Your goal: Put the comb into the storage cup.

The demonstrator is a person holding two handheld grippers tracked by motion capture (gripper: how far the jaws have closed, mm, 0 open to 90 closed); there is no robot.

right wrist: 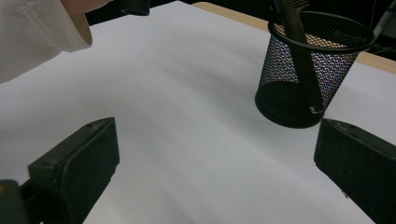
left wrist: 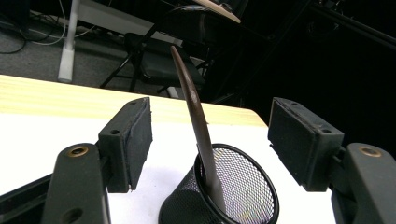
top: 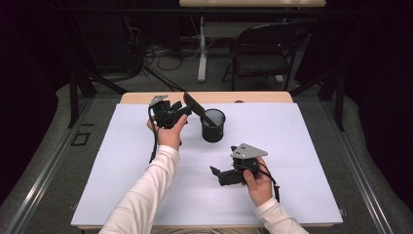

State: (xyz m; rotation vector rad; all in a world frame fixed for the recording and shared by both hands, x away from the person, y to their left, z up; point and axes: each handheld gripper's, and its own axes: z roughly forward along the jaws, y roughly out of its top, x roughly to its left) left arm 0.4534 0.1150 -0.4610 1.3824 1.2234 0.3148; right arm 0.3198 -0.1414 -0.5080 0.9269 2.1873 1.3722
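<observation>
A dark, flat, long-handled utensil [left wrist: 198, 122] leans in the black wire-mesh cup [top: 213, 125] on the white-covered table [top: 122, 175], between the left gripper [left wrist: 210, 140]'s wide jaws, untouched. The right gripper [top: 217, 174], also wide, holds nothing. If the utensil is being released, back away straight, avoiding tipping the cup.

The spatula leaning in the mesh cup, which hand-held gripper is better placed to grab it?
Left, probably. The left hand-held gripper is open with the spatula standing between its jaws above the mesh cup. The right hand-held gripper is open too, but sits nearer the person, apart from the cup.
</observation>
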